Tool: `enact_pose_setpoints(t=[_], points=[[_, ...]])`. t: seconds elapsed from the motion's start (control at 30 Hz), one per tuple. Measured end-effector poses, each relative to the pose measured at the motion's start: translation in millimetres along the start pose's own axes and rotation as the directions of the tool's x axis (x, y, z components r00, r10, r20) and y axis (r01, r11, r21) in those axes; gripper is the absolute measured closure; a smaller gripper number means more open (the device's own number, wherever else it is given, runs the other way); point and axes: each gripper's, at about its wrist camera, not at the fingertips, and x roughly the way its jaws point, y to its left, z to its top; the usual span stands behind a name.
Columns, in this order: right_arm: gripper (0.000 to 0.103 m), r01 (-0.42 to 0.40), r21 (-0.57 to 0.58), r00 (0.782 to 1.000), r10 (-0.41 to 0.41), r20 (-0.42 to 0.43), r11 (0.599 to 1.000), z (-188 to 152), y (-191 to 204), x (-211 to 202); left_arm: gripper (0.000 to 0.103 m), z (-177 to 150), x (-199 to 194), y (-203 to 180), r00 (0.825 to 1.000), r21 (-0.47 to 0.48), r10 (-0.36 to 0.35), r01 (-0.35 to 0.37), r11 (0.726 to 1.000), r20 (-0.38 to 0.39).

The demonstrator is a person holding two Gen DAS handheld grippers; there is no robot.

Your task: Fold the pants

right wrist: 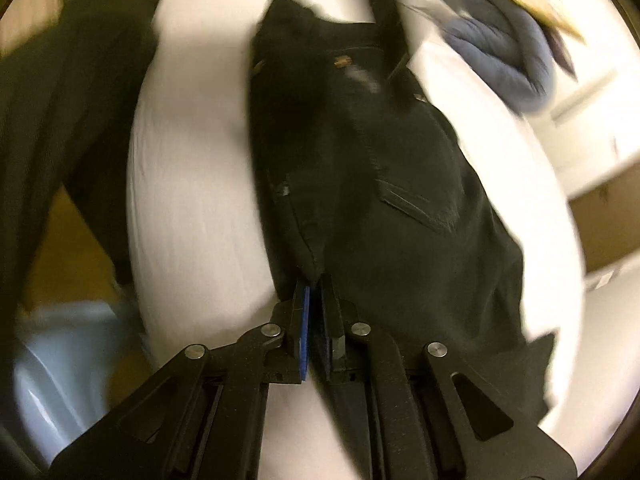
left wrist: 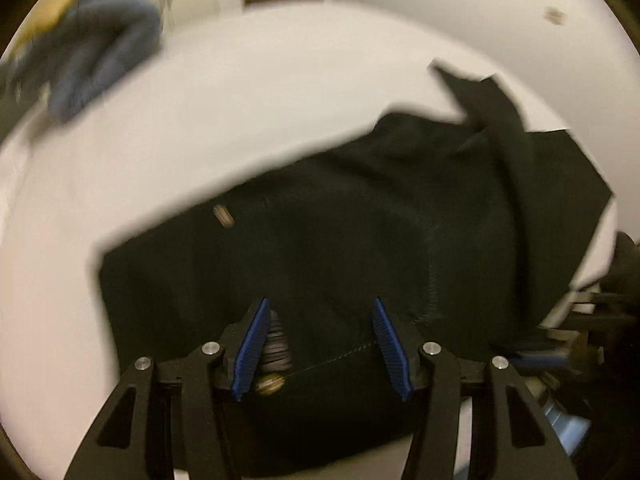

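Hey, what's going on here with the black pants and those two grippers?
A person holding a gripper in each hand is folding black pants on a white surface. The left gripper hangs open above the waistband end, gripping nothing. The right gripper has its jaws nearly together at a fabric edge of the pants; whether it is pinching the cloth is hard to tell. A bluish garment lies bunched apart from the pants.
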Motion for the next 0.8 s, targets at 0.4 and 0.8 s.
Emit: enact_pose_setpoints(t=[0.4, 0.8], points=[[0.039, -0.001, 0.801, 0.999, -0.037, 0.029, 0.599, -77.5, -253.4, -56.3, 0.043, 29.3, -21.3, -17.2, 0.992, -0.113, 0.027, -0.013, 0.994, 0.123], [0.039, 0.352, 0.876, 0.919, 0.056, -0.391, 0.331, -80.2, -463.4, 80.7, 0.043, 45.0, 47.0, -42.9, 0.997, -0.165, -0.079, 0.081, 0.983, 0.022]])
